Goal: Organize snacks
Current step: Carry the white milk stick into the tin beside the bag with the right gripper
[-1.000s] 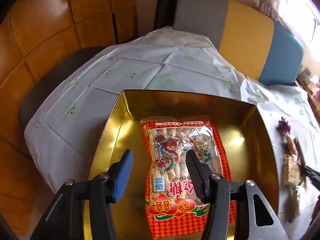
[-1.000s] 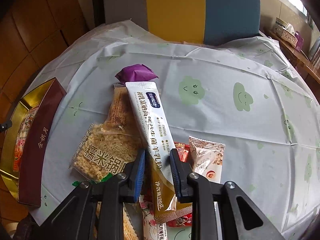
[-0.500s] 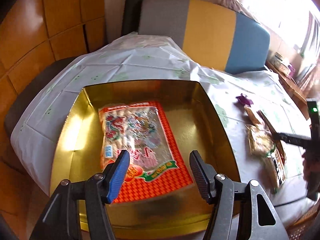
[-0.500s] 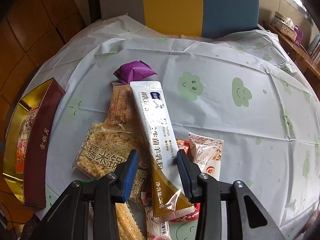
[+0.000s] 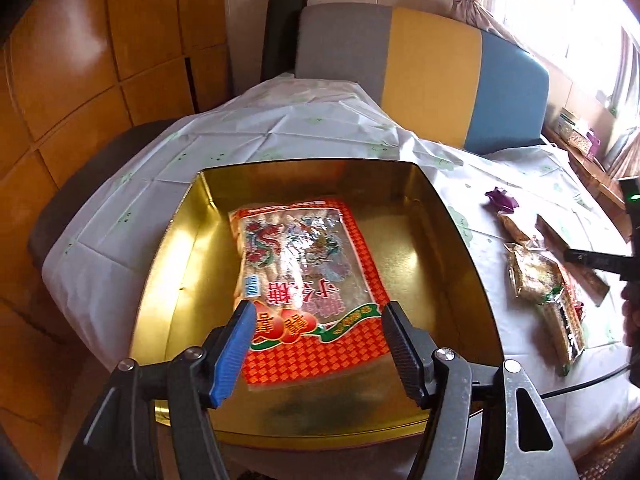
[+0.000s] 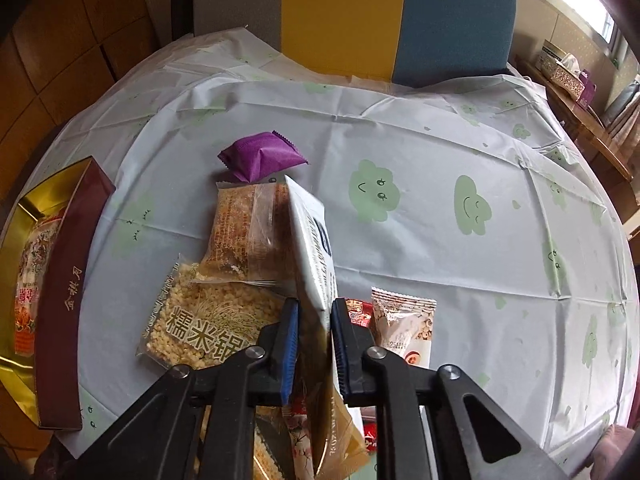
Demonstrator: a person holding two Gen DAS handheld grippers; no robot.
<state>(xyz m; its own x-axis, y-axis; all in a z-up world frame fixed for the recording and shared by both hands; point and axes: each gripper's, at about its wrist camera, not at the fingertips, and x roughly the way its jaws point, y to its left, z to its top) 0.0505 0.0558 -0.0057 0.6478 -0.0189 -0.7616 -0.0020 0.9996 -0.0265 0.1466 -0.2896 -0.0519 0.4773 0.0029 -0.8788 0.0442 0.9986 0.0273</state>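
Right wrist view, right gripper (image 6: 314, 338) fingers just closed, clamped on long white-and-gold snack pouch (image 6: 310, 240) tilted on edge over packets on worktop (image 6: 440, 152), left gripper (image 5: 320, 336) fingers spread empty, just widened, over gold tin (image 5: 400, 248) where red candy bag (image 5: 308, 280) was lying.

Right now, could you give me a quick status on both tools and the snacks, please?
Right tool shut on long white-and-gold packet, jaws just closing. Left tool open over gold tin, red packet inside. Nothing blocking.
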